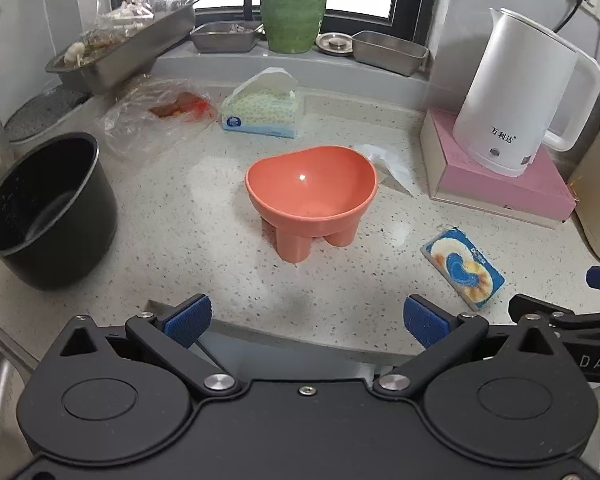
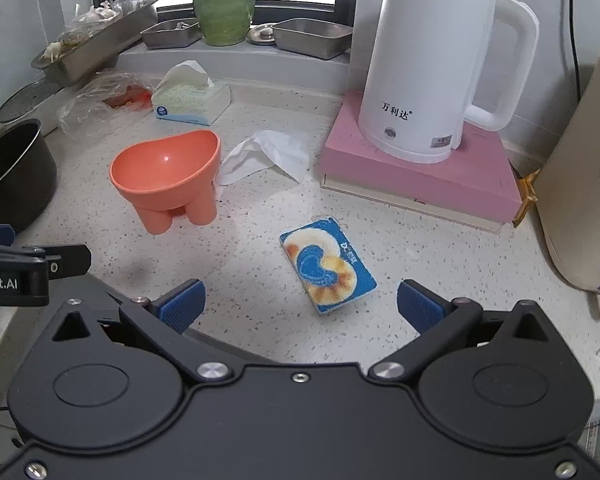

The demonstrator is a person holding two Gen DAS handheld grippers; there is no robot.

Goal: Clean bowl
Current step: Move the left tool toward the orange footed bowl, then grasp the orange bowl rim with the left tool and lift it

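The left gripper (image 1: 306,320) has its jaws spread wide with nothing between the blue ribbed pads (image 1: 188,320); it hangs over the front edge of the speckled countertop (image 1: 204,216). The right gripper (image 2: 298,306) is likewise wide apart and empty, at the same front edge, and the housing of the left one beside it shows the letters "obot.AI".

Just ahead of the right gripper lies a blue sponge (image 2: 327,266) printed with a white and orange swirl, flat on the countertop. Farther in, near the middle of the countertop, the orange footed bowl (image 1: 311,194) stands upright on stubby legs, well apart from both grippers. A crumpled white tissue (image 2: 266,154) lies just behind it, toward the right.

Toward the left edge sits a black cooker pot (image 1: 46,208). Near the back edge are a tissue box (image 1: 262,110) and a clear plastic bag (image 1: 152,114). At the right, a white electric kettle (image 2: 432,68) marked "万利达" stands on a pink box (image 2: 416,180).
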